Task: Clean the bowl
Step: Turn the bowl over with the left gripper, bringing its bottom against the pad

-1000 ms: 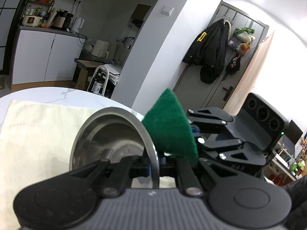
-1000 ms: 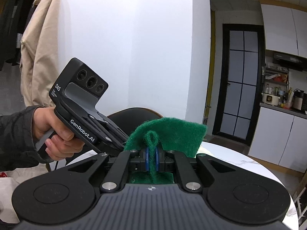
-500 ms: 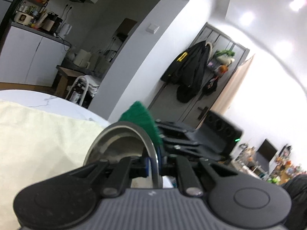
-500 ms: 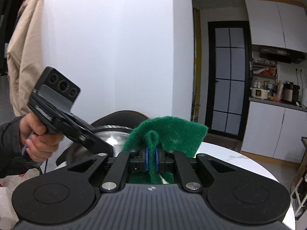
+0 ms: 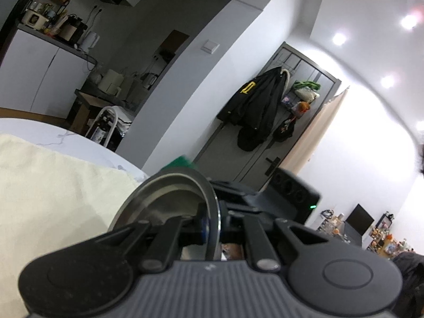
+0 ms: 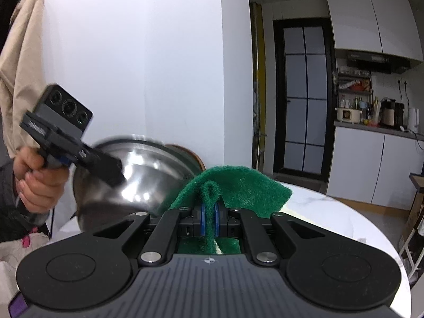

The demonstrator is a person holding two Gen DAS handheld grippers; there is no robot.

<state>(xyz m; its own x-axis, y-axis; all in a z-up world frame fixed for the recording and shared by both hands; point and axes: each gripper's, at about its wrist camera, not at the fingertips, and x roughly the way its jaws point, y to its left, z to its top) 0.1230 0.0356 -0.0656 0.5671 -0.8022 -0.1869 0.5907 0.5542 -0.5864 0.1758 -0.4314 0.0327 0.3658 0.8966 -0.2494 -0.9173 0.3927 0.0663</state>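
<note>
The round stainless-steel bowl [image 6: 137, 175], tilted on edge with its rim pinched in the left gripper [image 5: 212, 228], sits at ten o'clock from the right gripper [image 6: 209, 220], whose fingers clamp the green scouring pad [image 6: 238, 185]

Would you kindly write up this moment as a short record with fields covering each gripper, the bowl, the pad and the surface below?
left gripper: shut on the rim of the bowl, holding it tilted up off the table
right gripper: shut on a fold of the scouring pad
bowl: stainless steel, shiny, its outside facing the right wrist camera
scouring pad: green, beside the bowl's outer wall; contact cannot be told
cloth: cream, spread on the table under the bowl
table: white marble-look, round edge
</note>
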